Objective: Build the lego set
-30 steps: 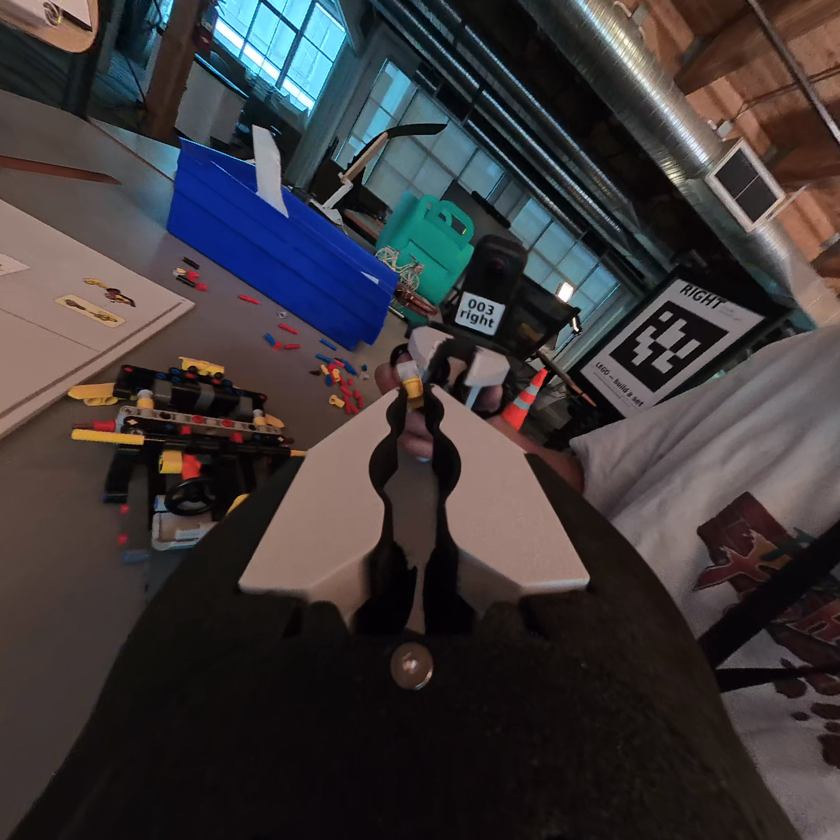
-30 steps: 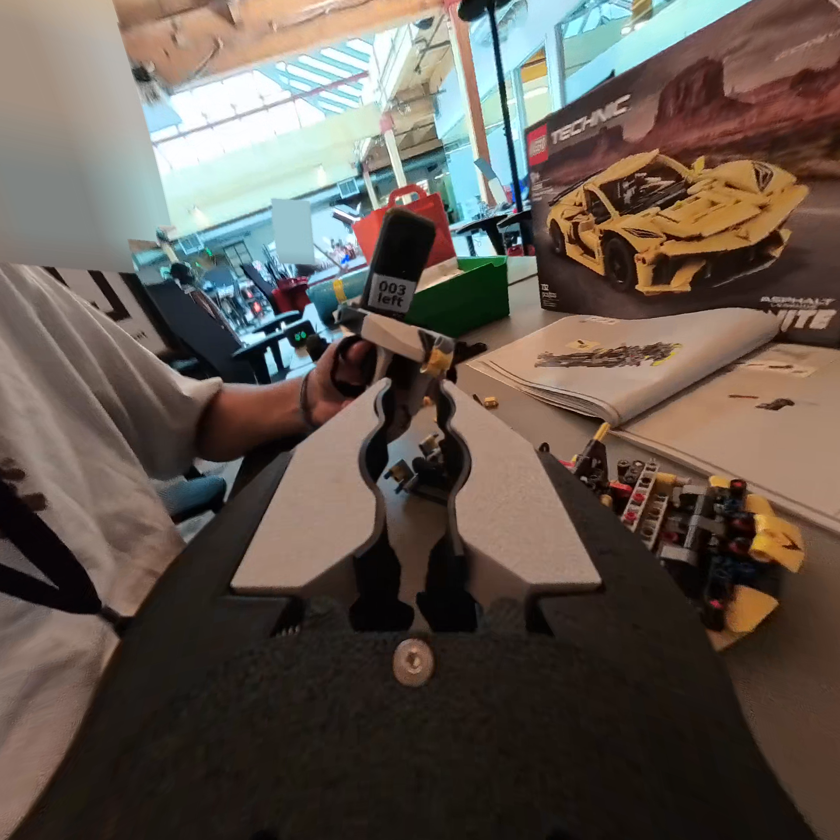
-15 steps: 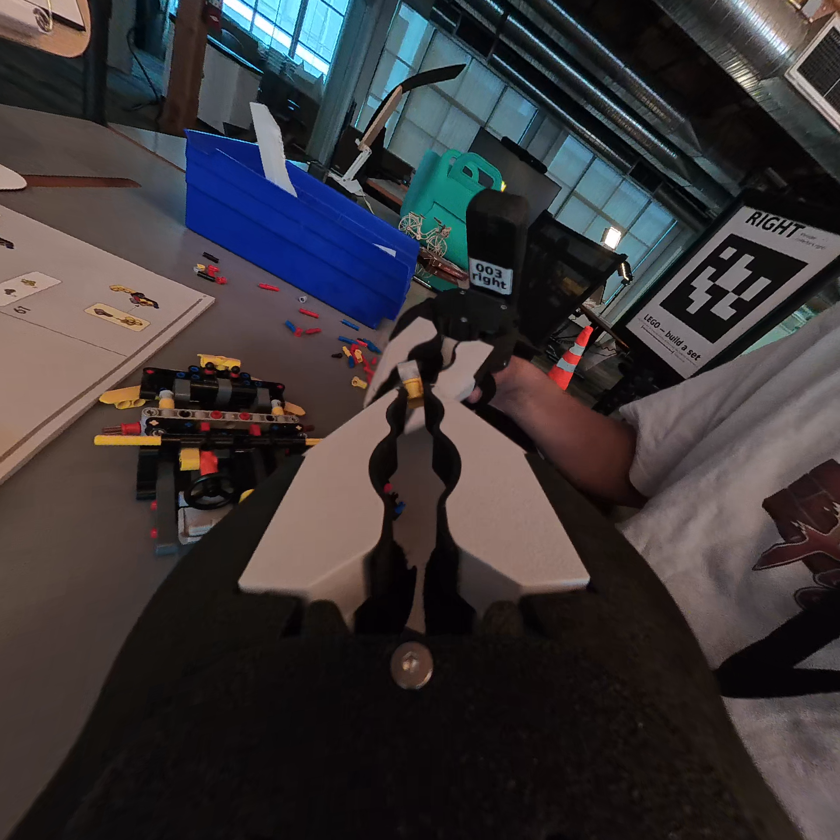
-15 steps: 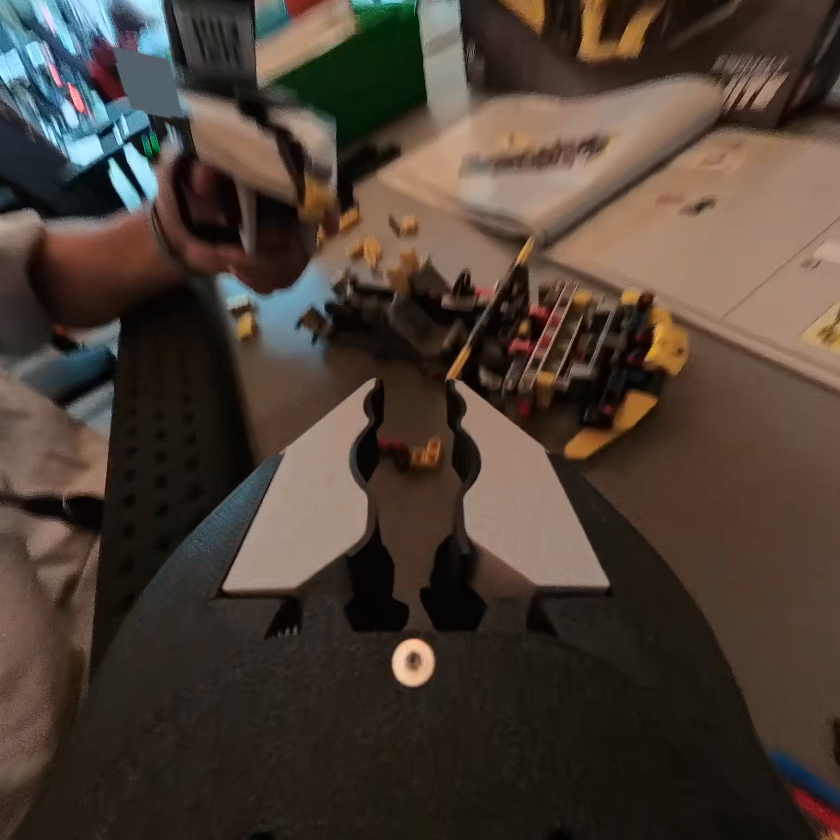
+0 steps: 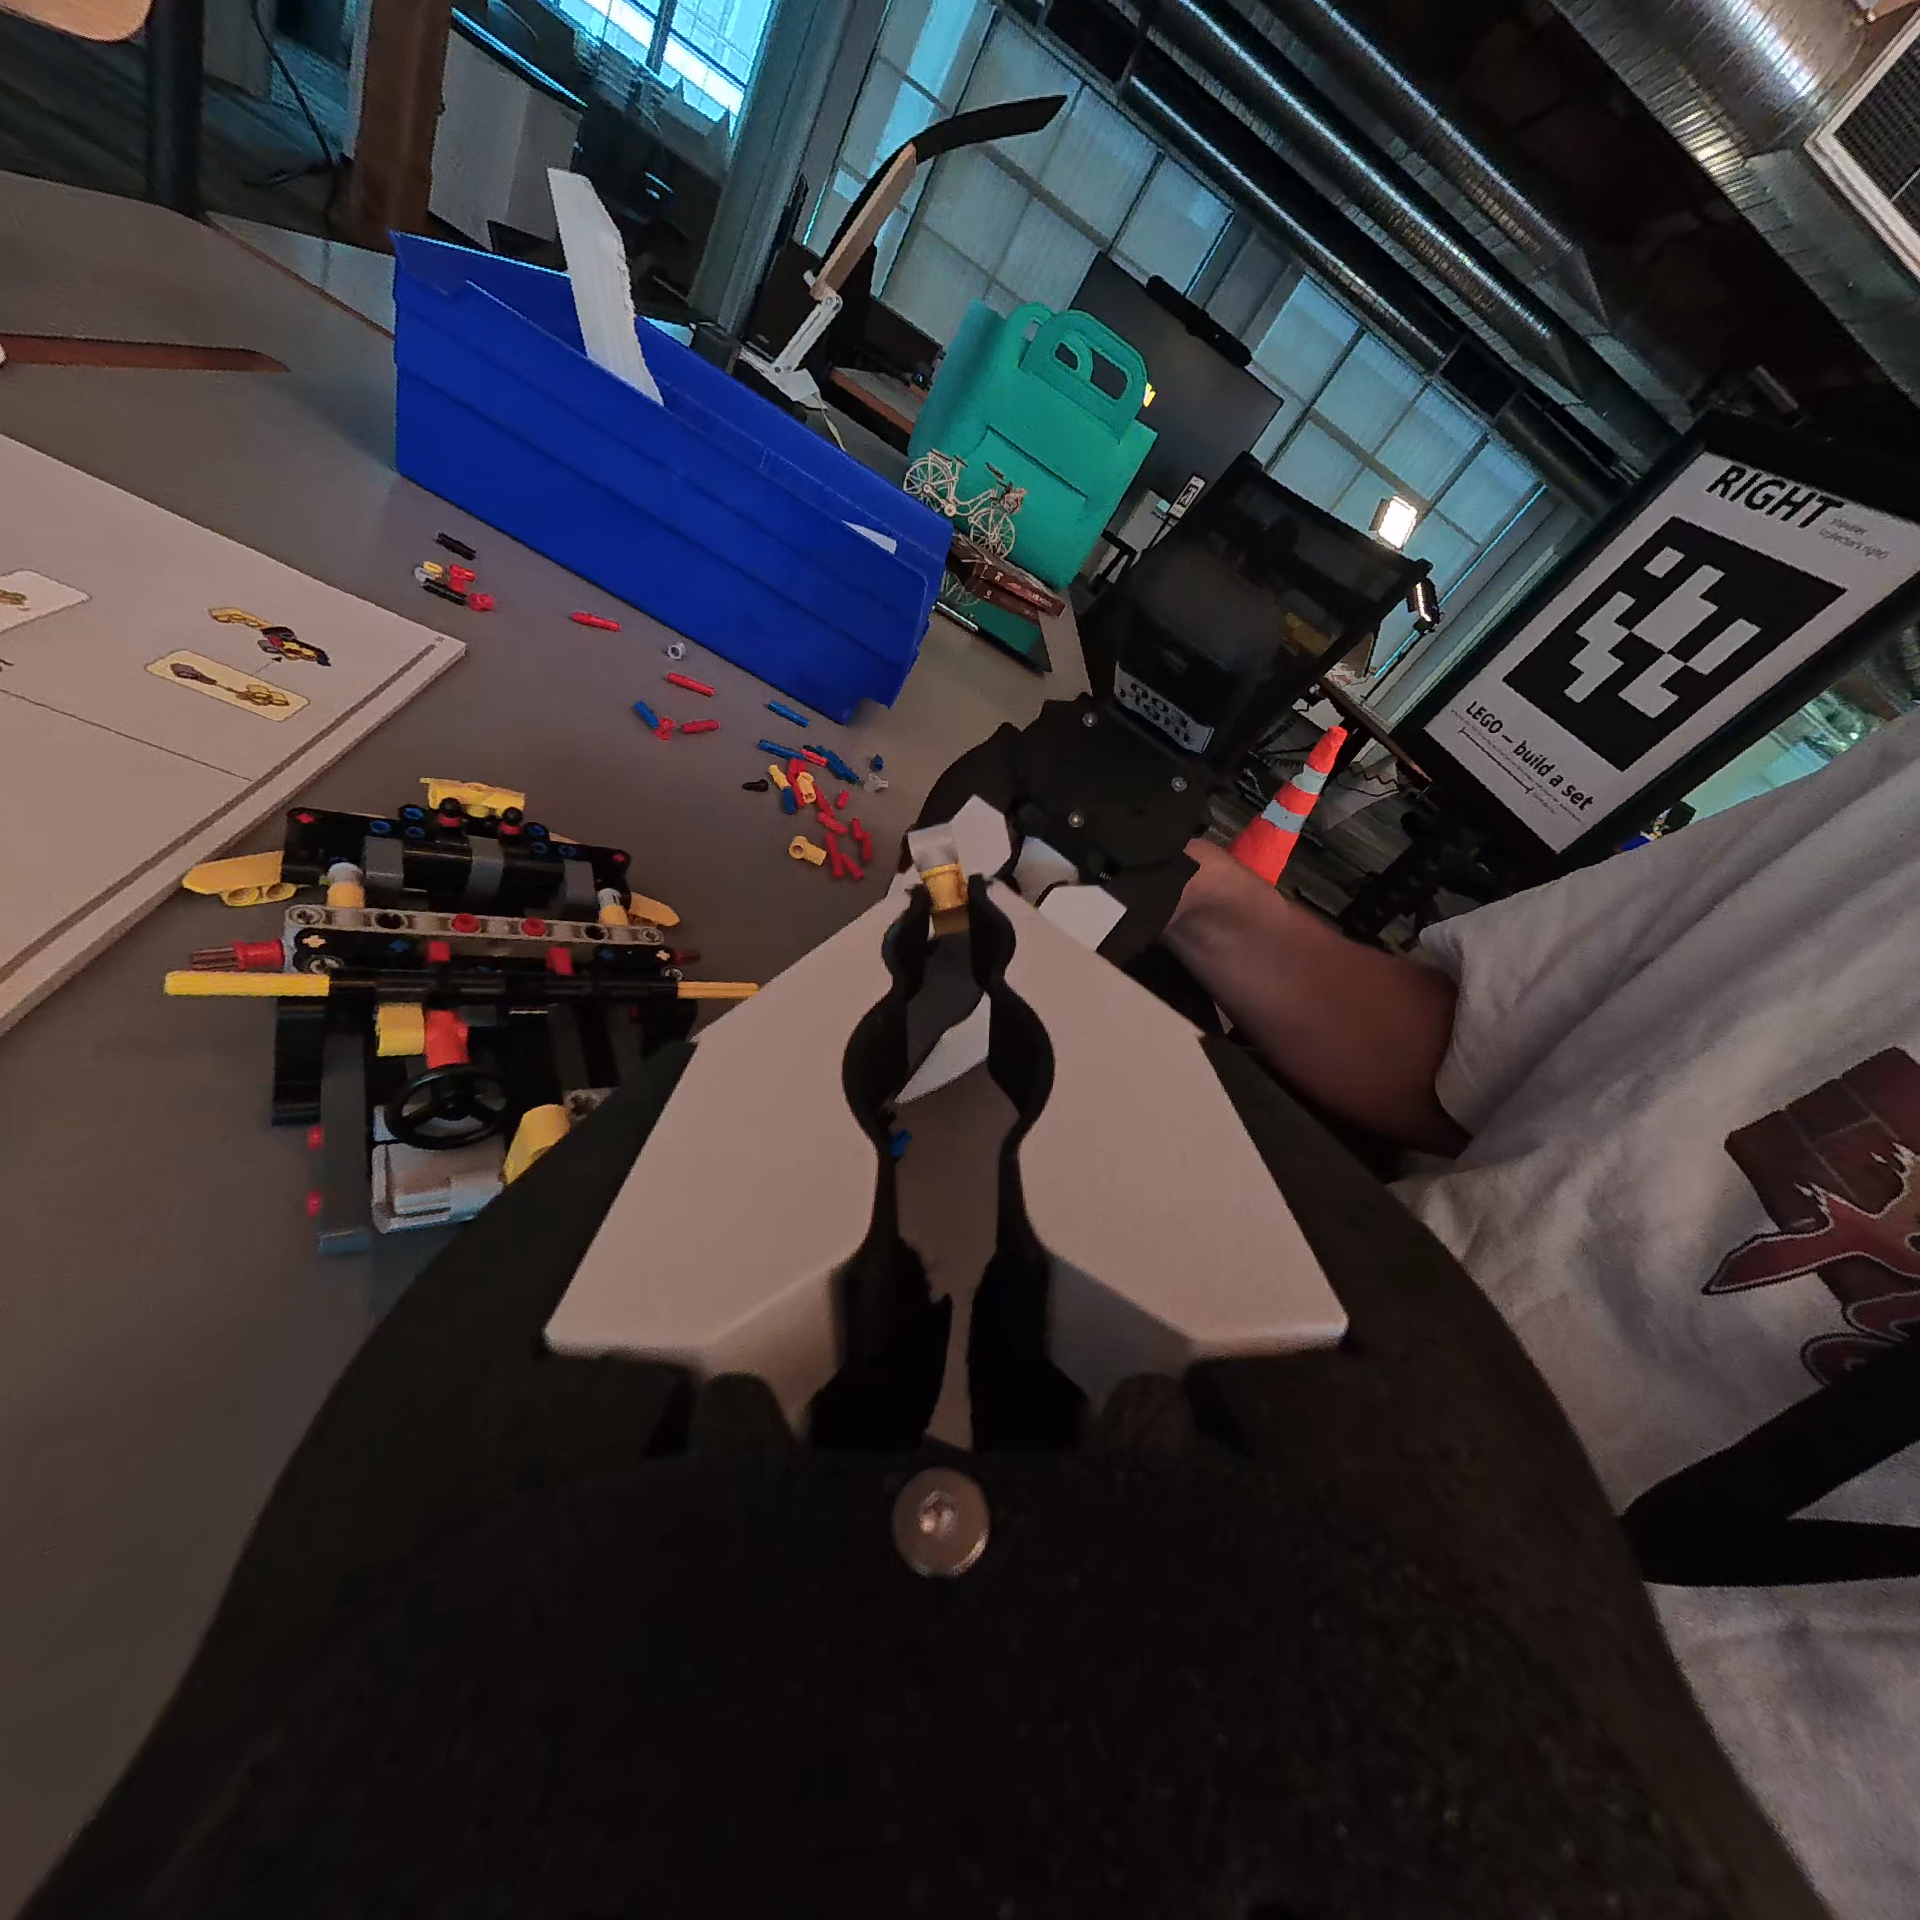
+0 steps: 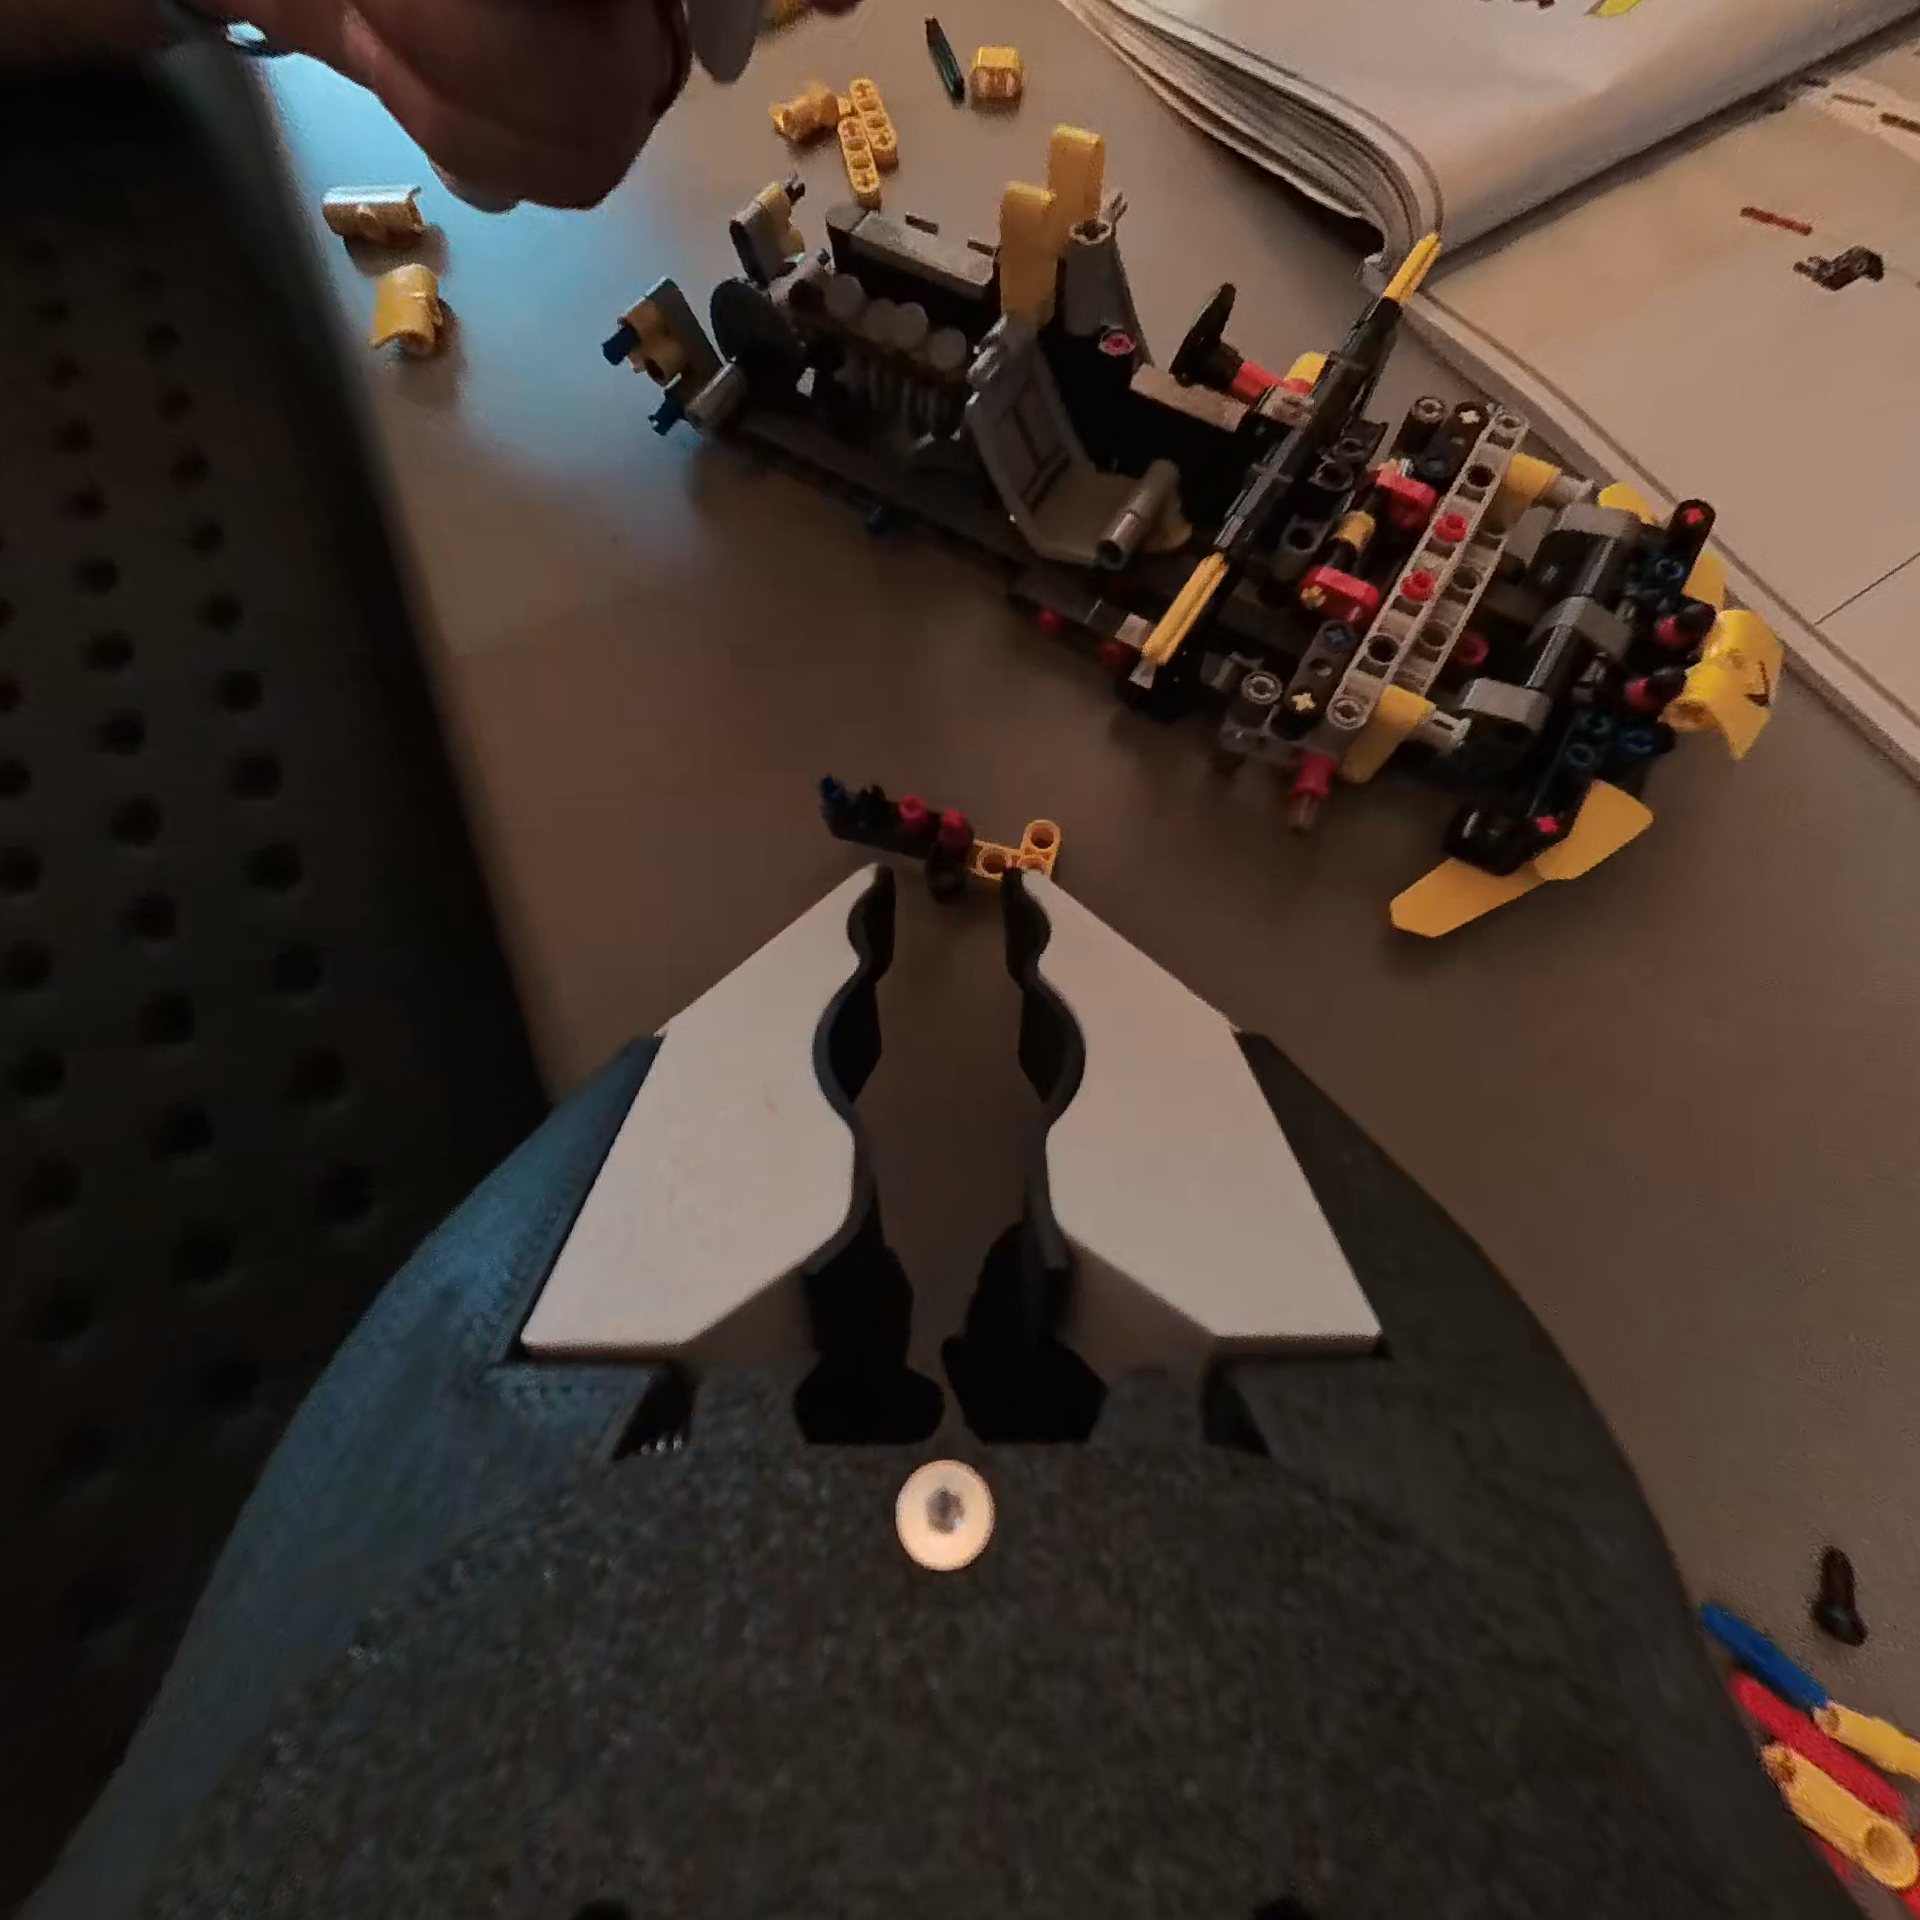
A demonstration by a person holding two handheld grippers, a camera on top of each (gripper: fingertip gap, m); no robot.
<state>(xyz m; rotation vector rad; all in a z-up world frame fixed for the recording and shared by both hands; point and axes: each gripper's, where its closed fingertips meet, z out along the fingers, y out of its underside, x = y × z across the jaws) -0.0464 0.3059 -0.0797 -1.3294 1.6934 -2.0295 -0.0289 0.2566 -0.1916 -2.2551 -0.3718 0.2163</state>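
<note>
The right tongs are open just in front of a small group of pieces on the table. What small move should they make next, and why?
Probably ease the right tongs forward and down, then close on the small cluster of pieces. They are open and empty, the cluster lies loose on the table just beyond the tips, and the left tongs already grip a yellow piece.

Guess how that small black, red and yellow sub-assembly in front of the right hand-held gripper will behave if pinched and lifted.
The small sub-assembly looks light: a few tiny plastic pieces. It is probably stiff but may pop apart, since it seems pinned together only. Its uneven shape could twist between the open right hand-held gripper; rolling seems unlikely, as it lies flat on the table.
</note>
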